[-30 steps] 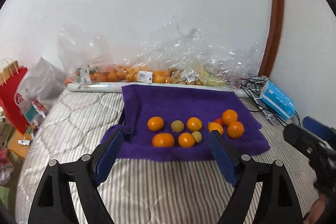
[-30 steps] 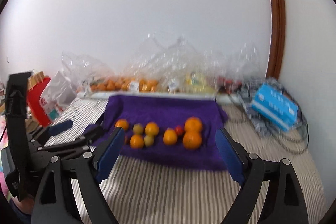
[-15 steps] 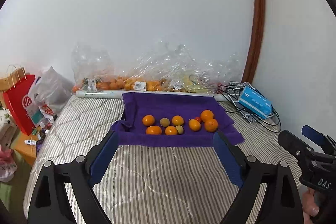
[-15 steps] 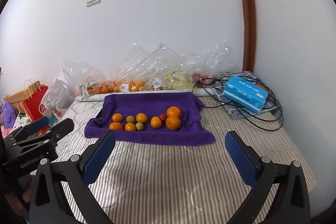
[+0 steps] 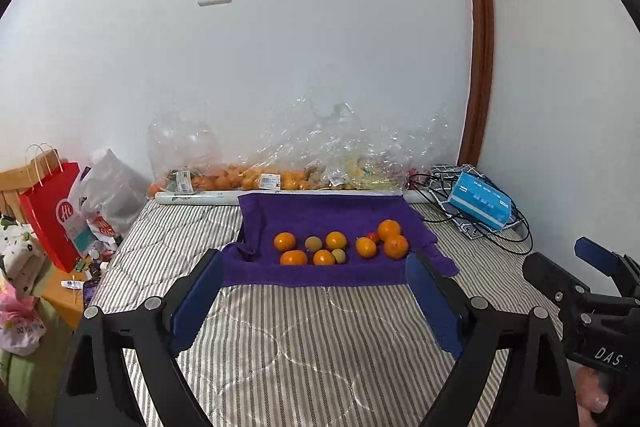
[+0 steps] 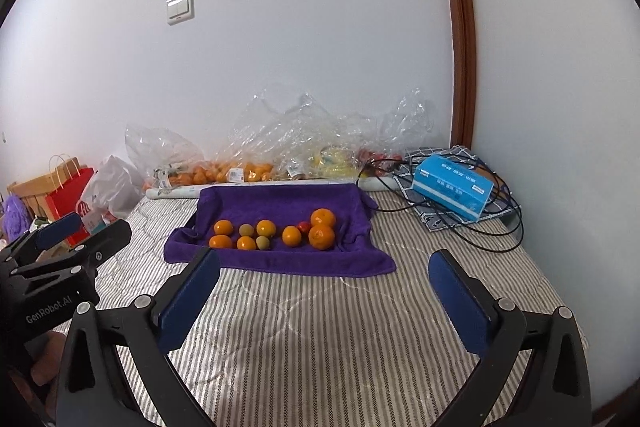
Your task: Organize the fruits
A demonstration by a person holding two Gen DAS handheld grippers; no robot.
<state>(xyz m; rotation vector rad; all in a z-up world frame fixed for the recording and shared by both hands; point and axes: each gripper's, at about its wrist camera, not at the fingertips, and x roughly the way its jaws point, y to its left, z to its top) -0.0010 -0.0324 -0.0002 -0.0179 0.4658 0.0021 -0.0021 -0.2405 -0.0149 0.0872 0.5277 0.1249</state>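
Observation:
A purple towel (image 5: 320, 213) (image 6: 280, 203) lies on the striped bed. On it sit several oranges (image 5: 285, 241) (image 6: 321, 237), two small greenish fruits (image 5: 313, 243) (image 6: 246, 229) and one small red fruit (image 5: 373, 237) (image 6: 304, 226). My left gripper (image 5: 316, 303) is open and empty, held above the bed in front of the towel. My right gripper (image 6: 324, 303) is open and empty, also short of the towel. Each gripper shows at the edge of the other's view.
Clear plastic bags with oranges and other fruit (image 5: 256, 179) (image 6: 240, 169) lie along the wall behind the towel. A blue box (image 5: 480, 201) (image 6: 454, 187) sits on tangled black cables at the right. A red paper bag (image 5: 52, 203) and plastic bags stand at the left of the bed.
Both grippers have pulled back and risen away from the towel, so the fruit looks smaller and farther. Both stay open and empty.

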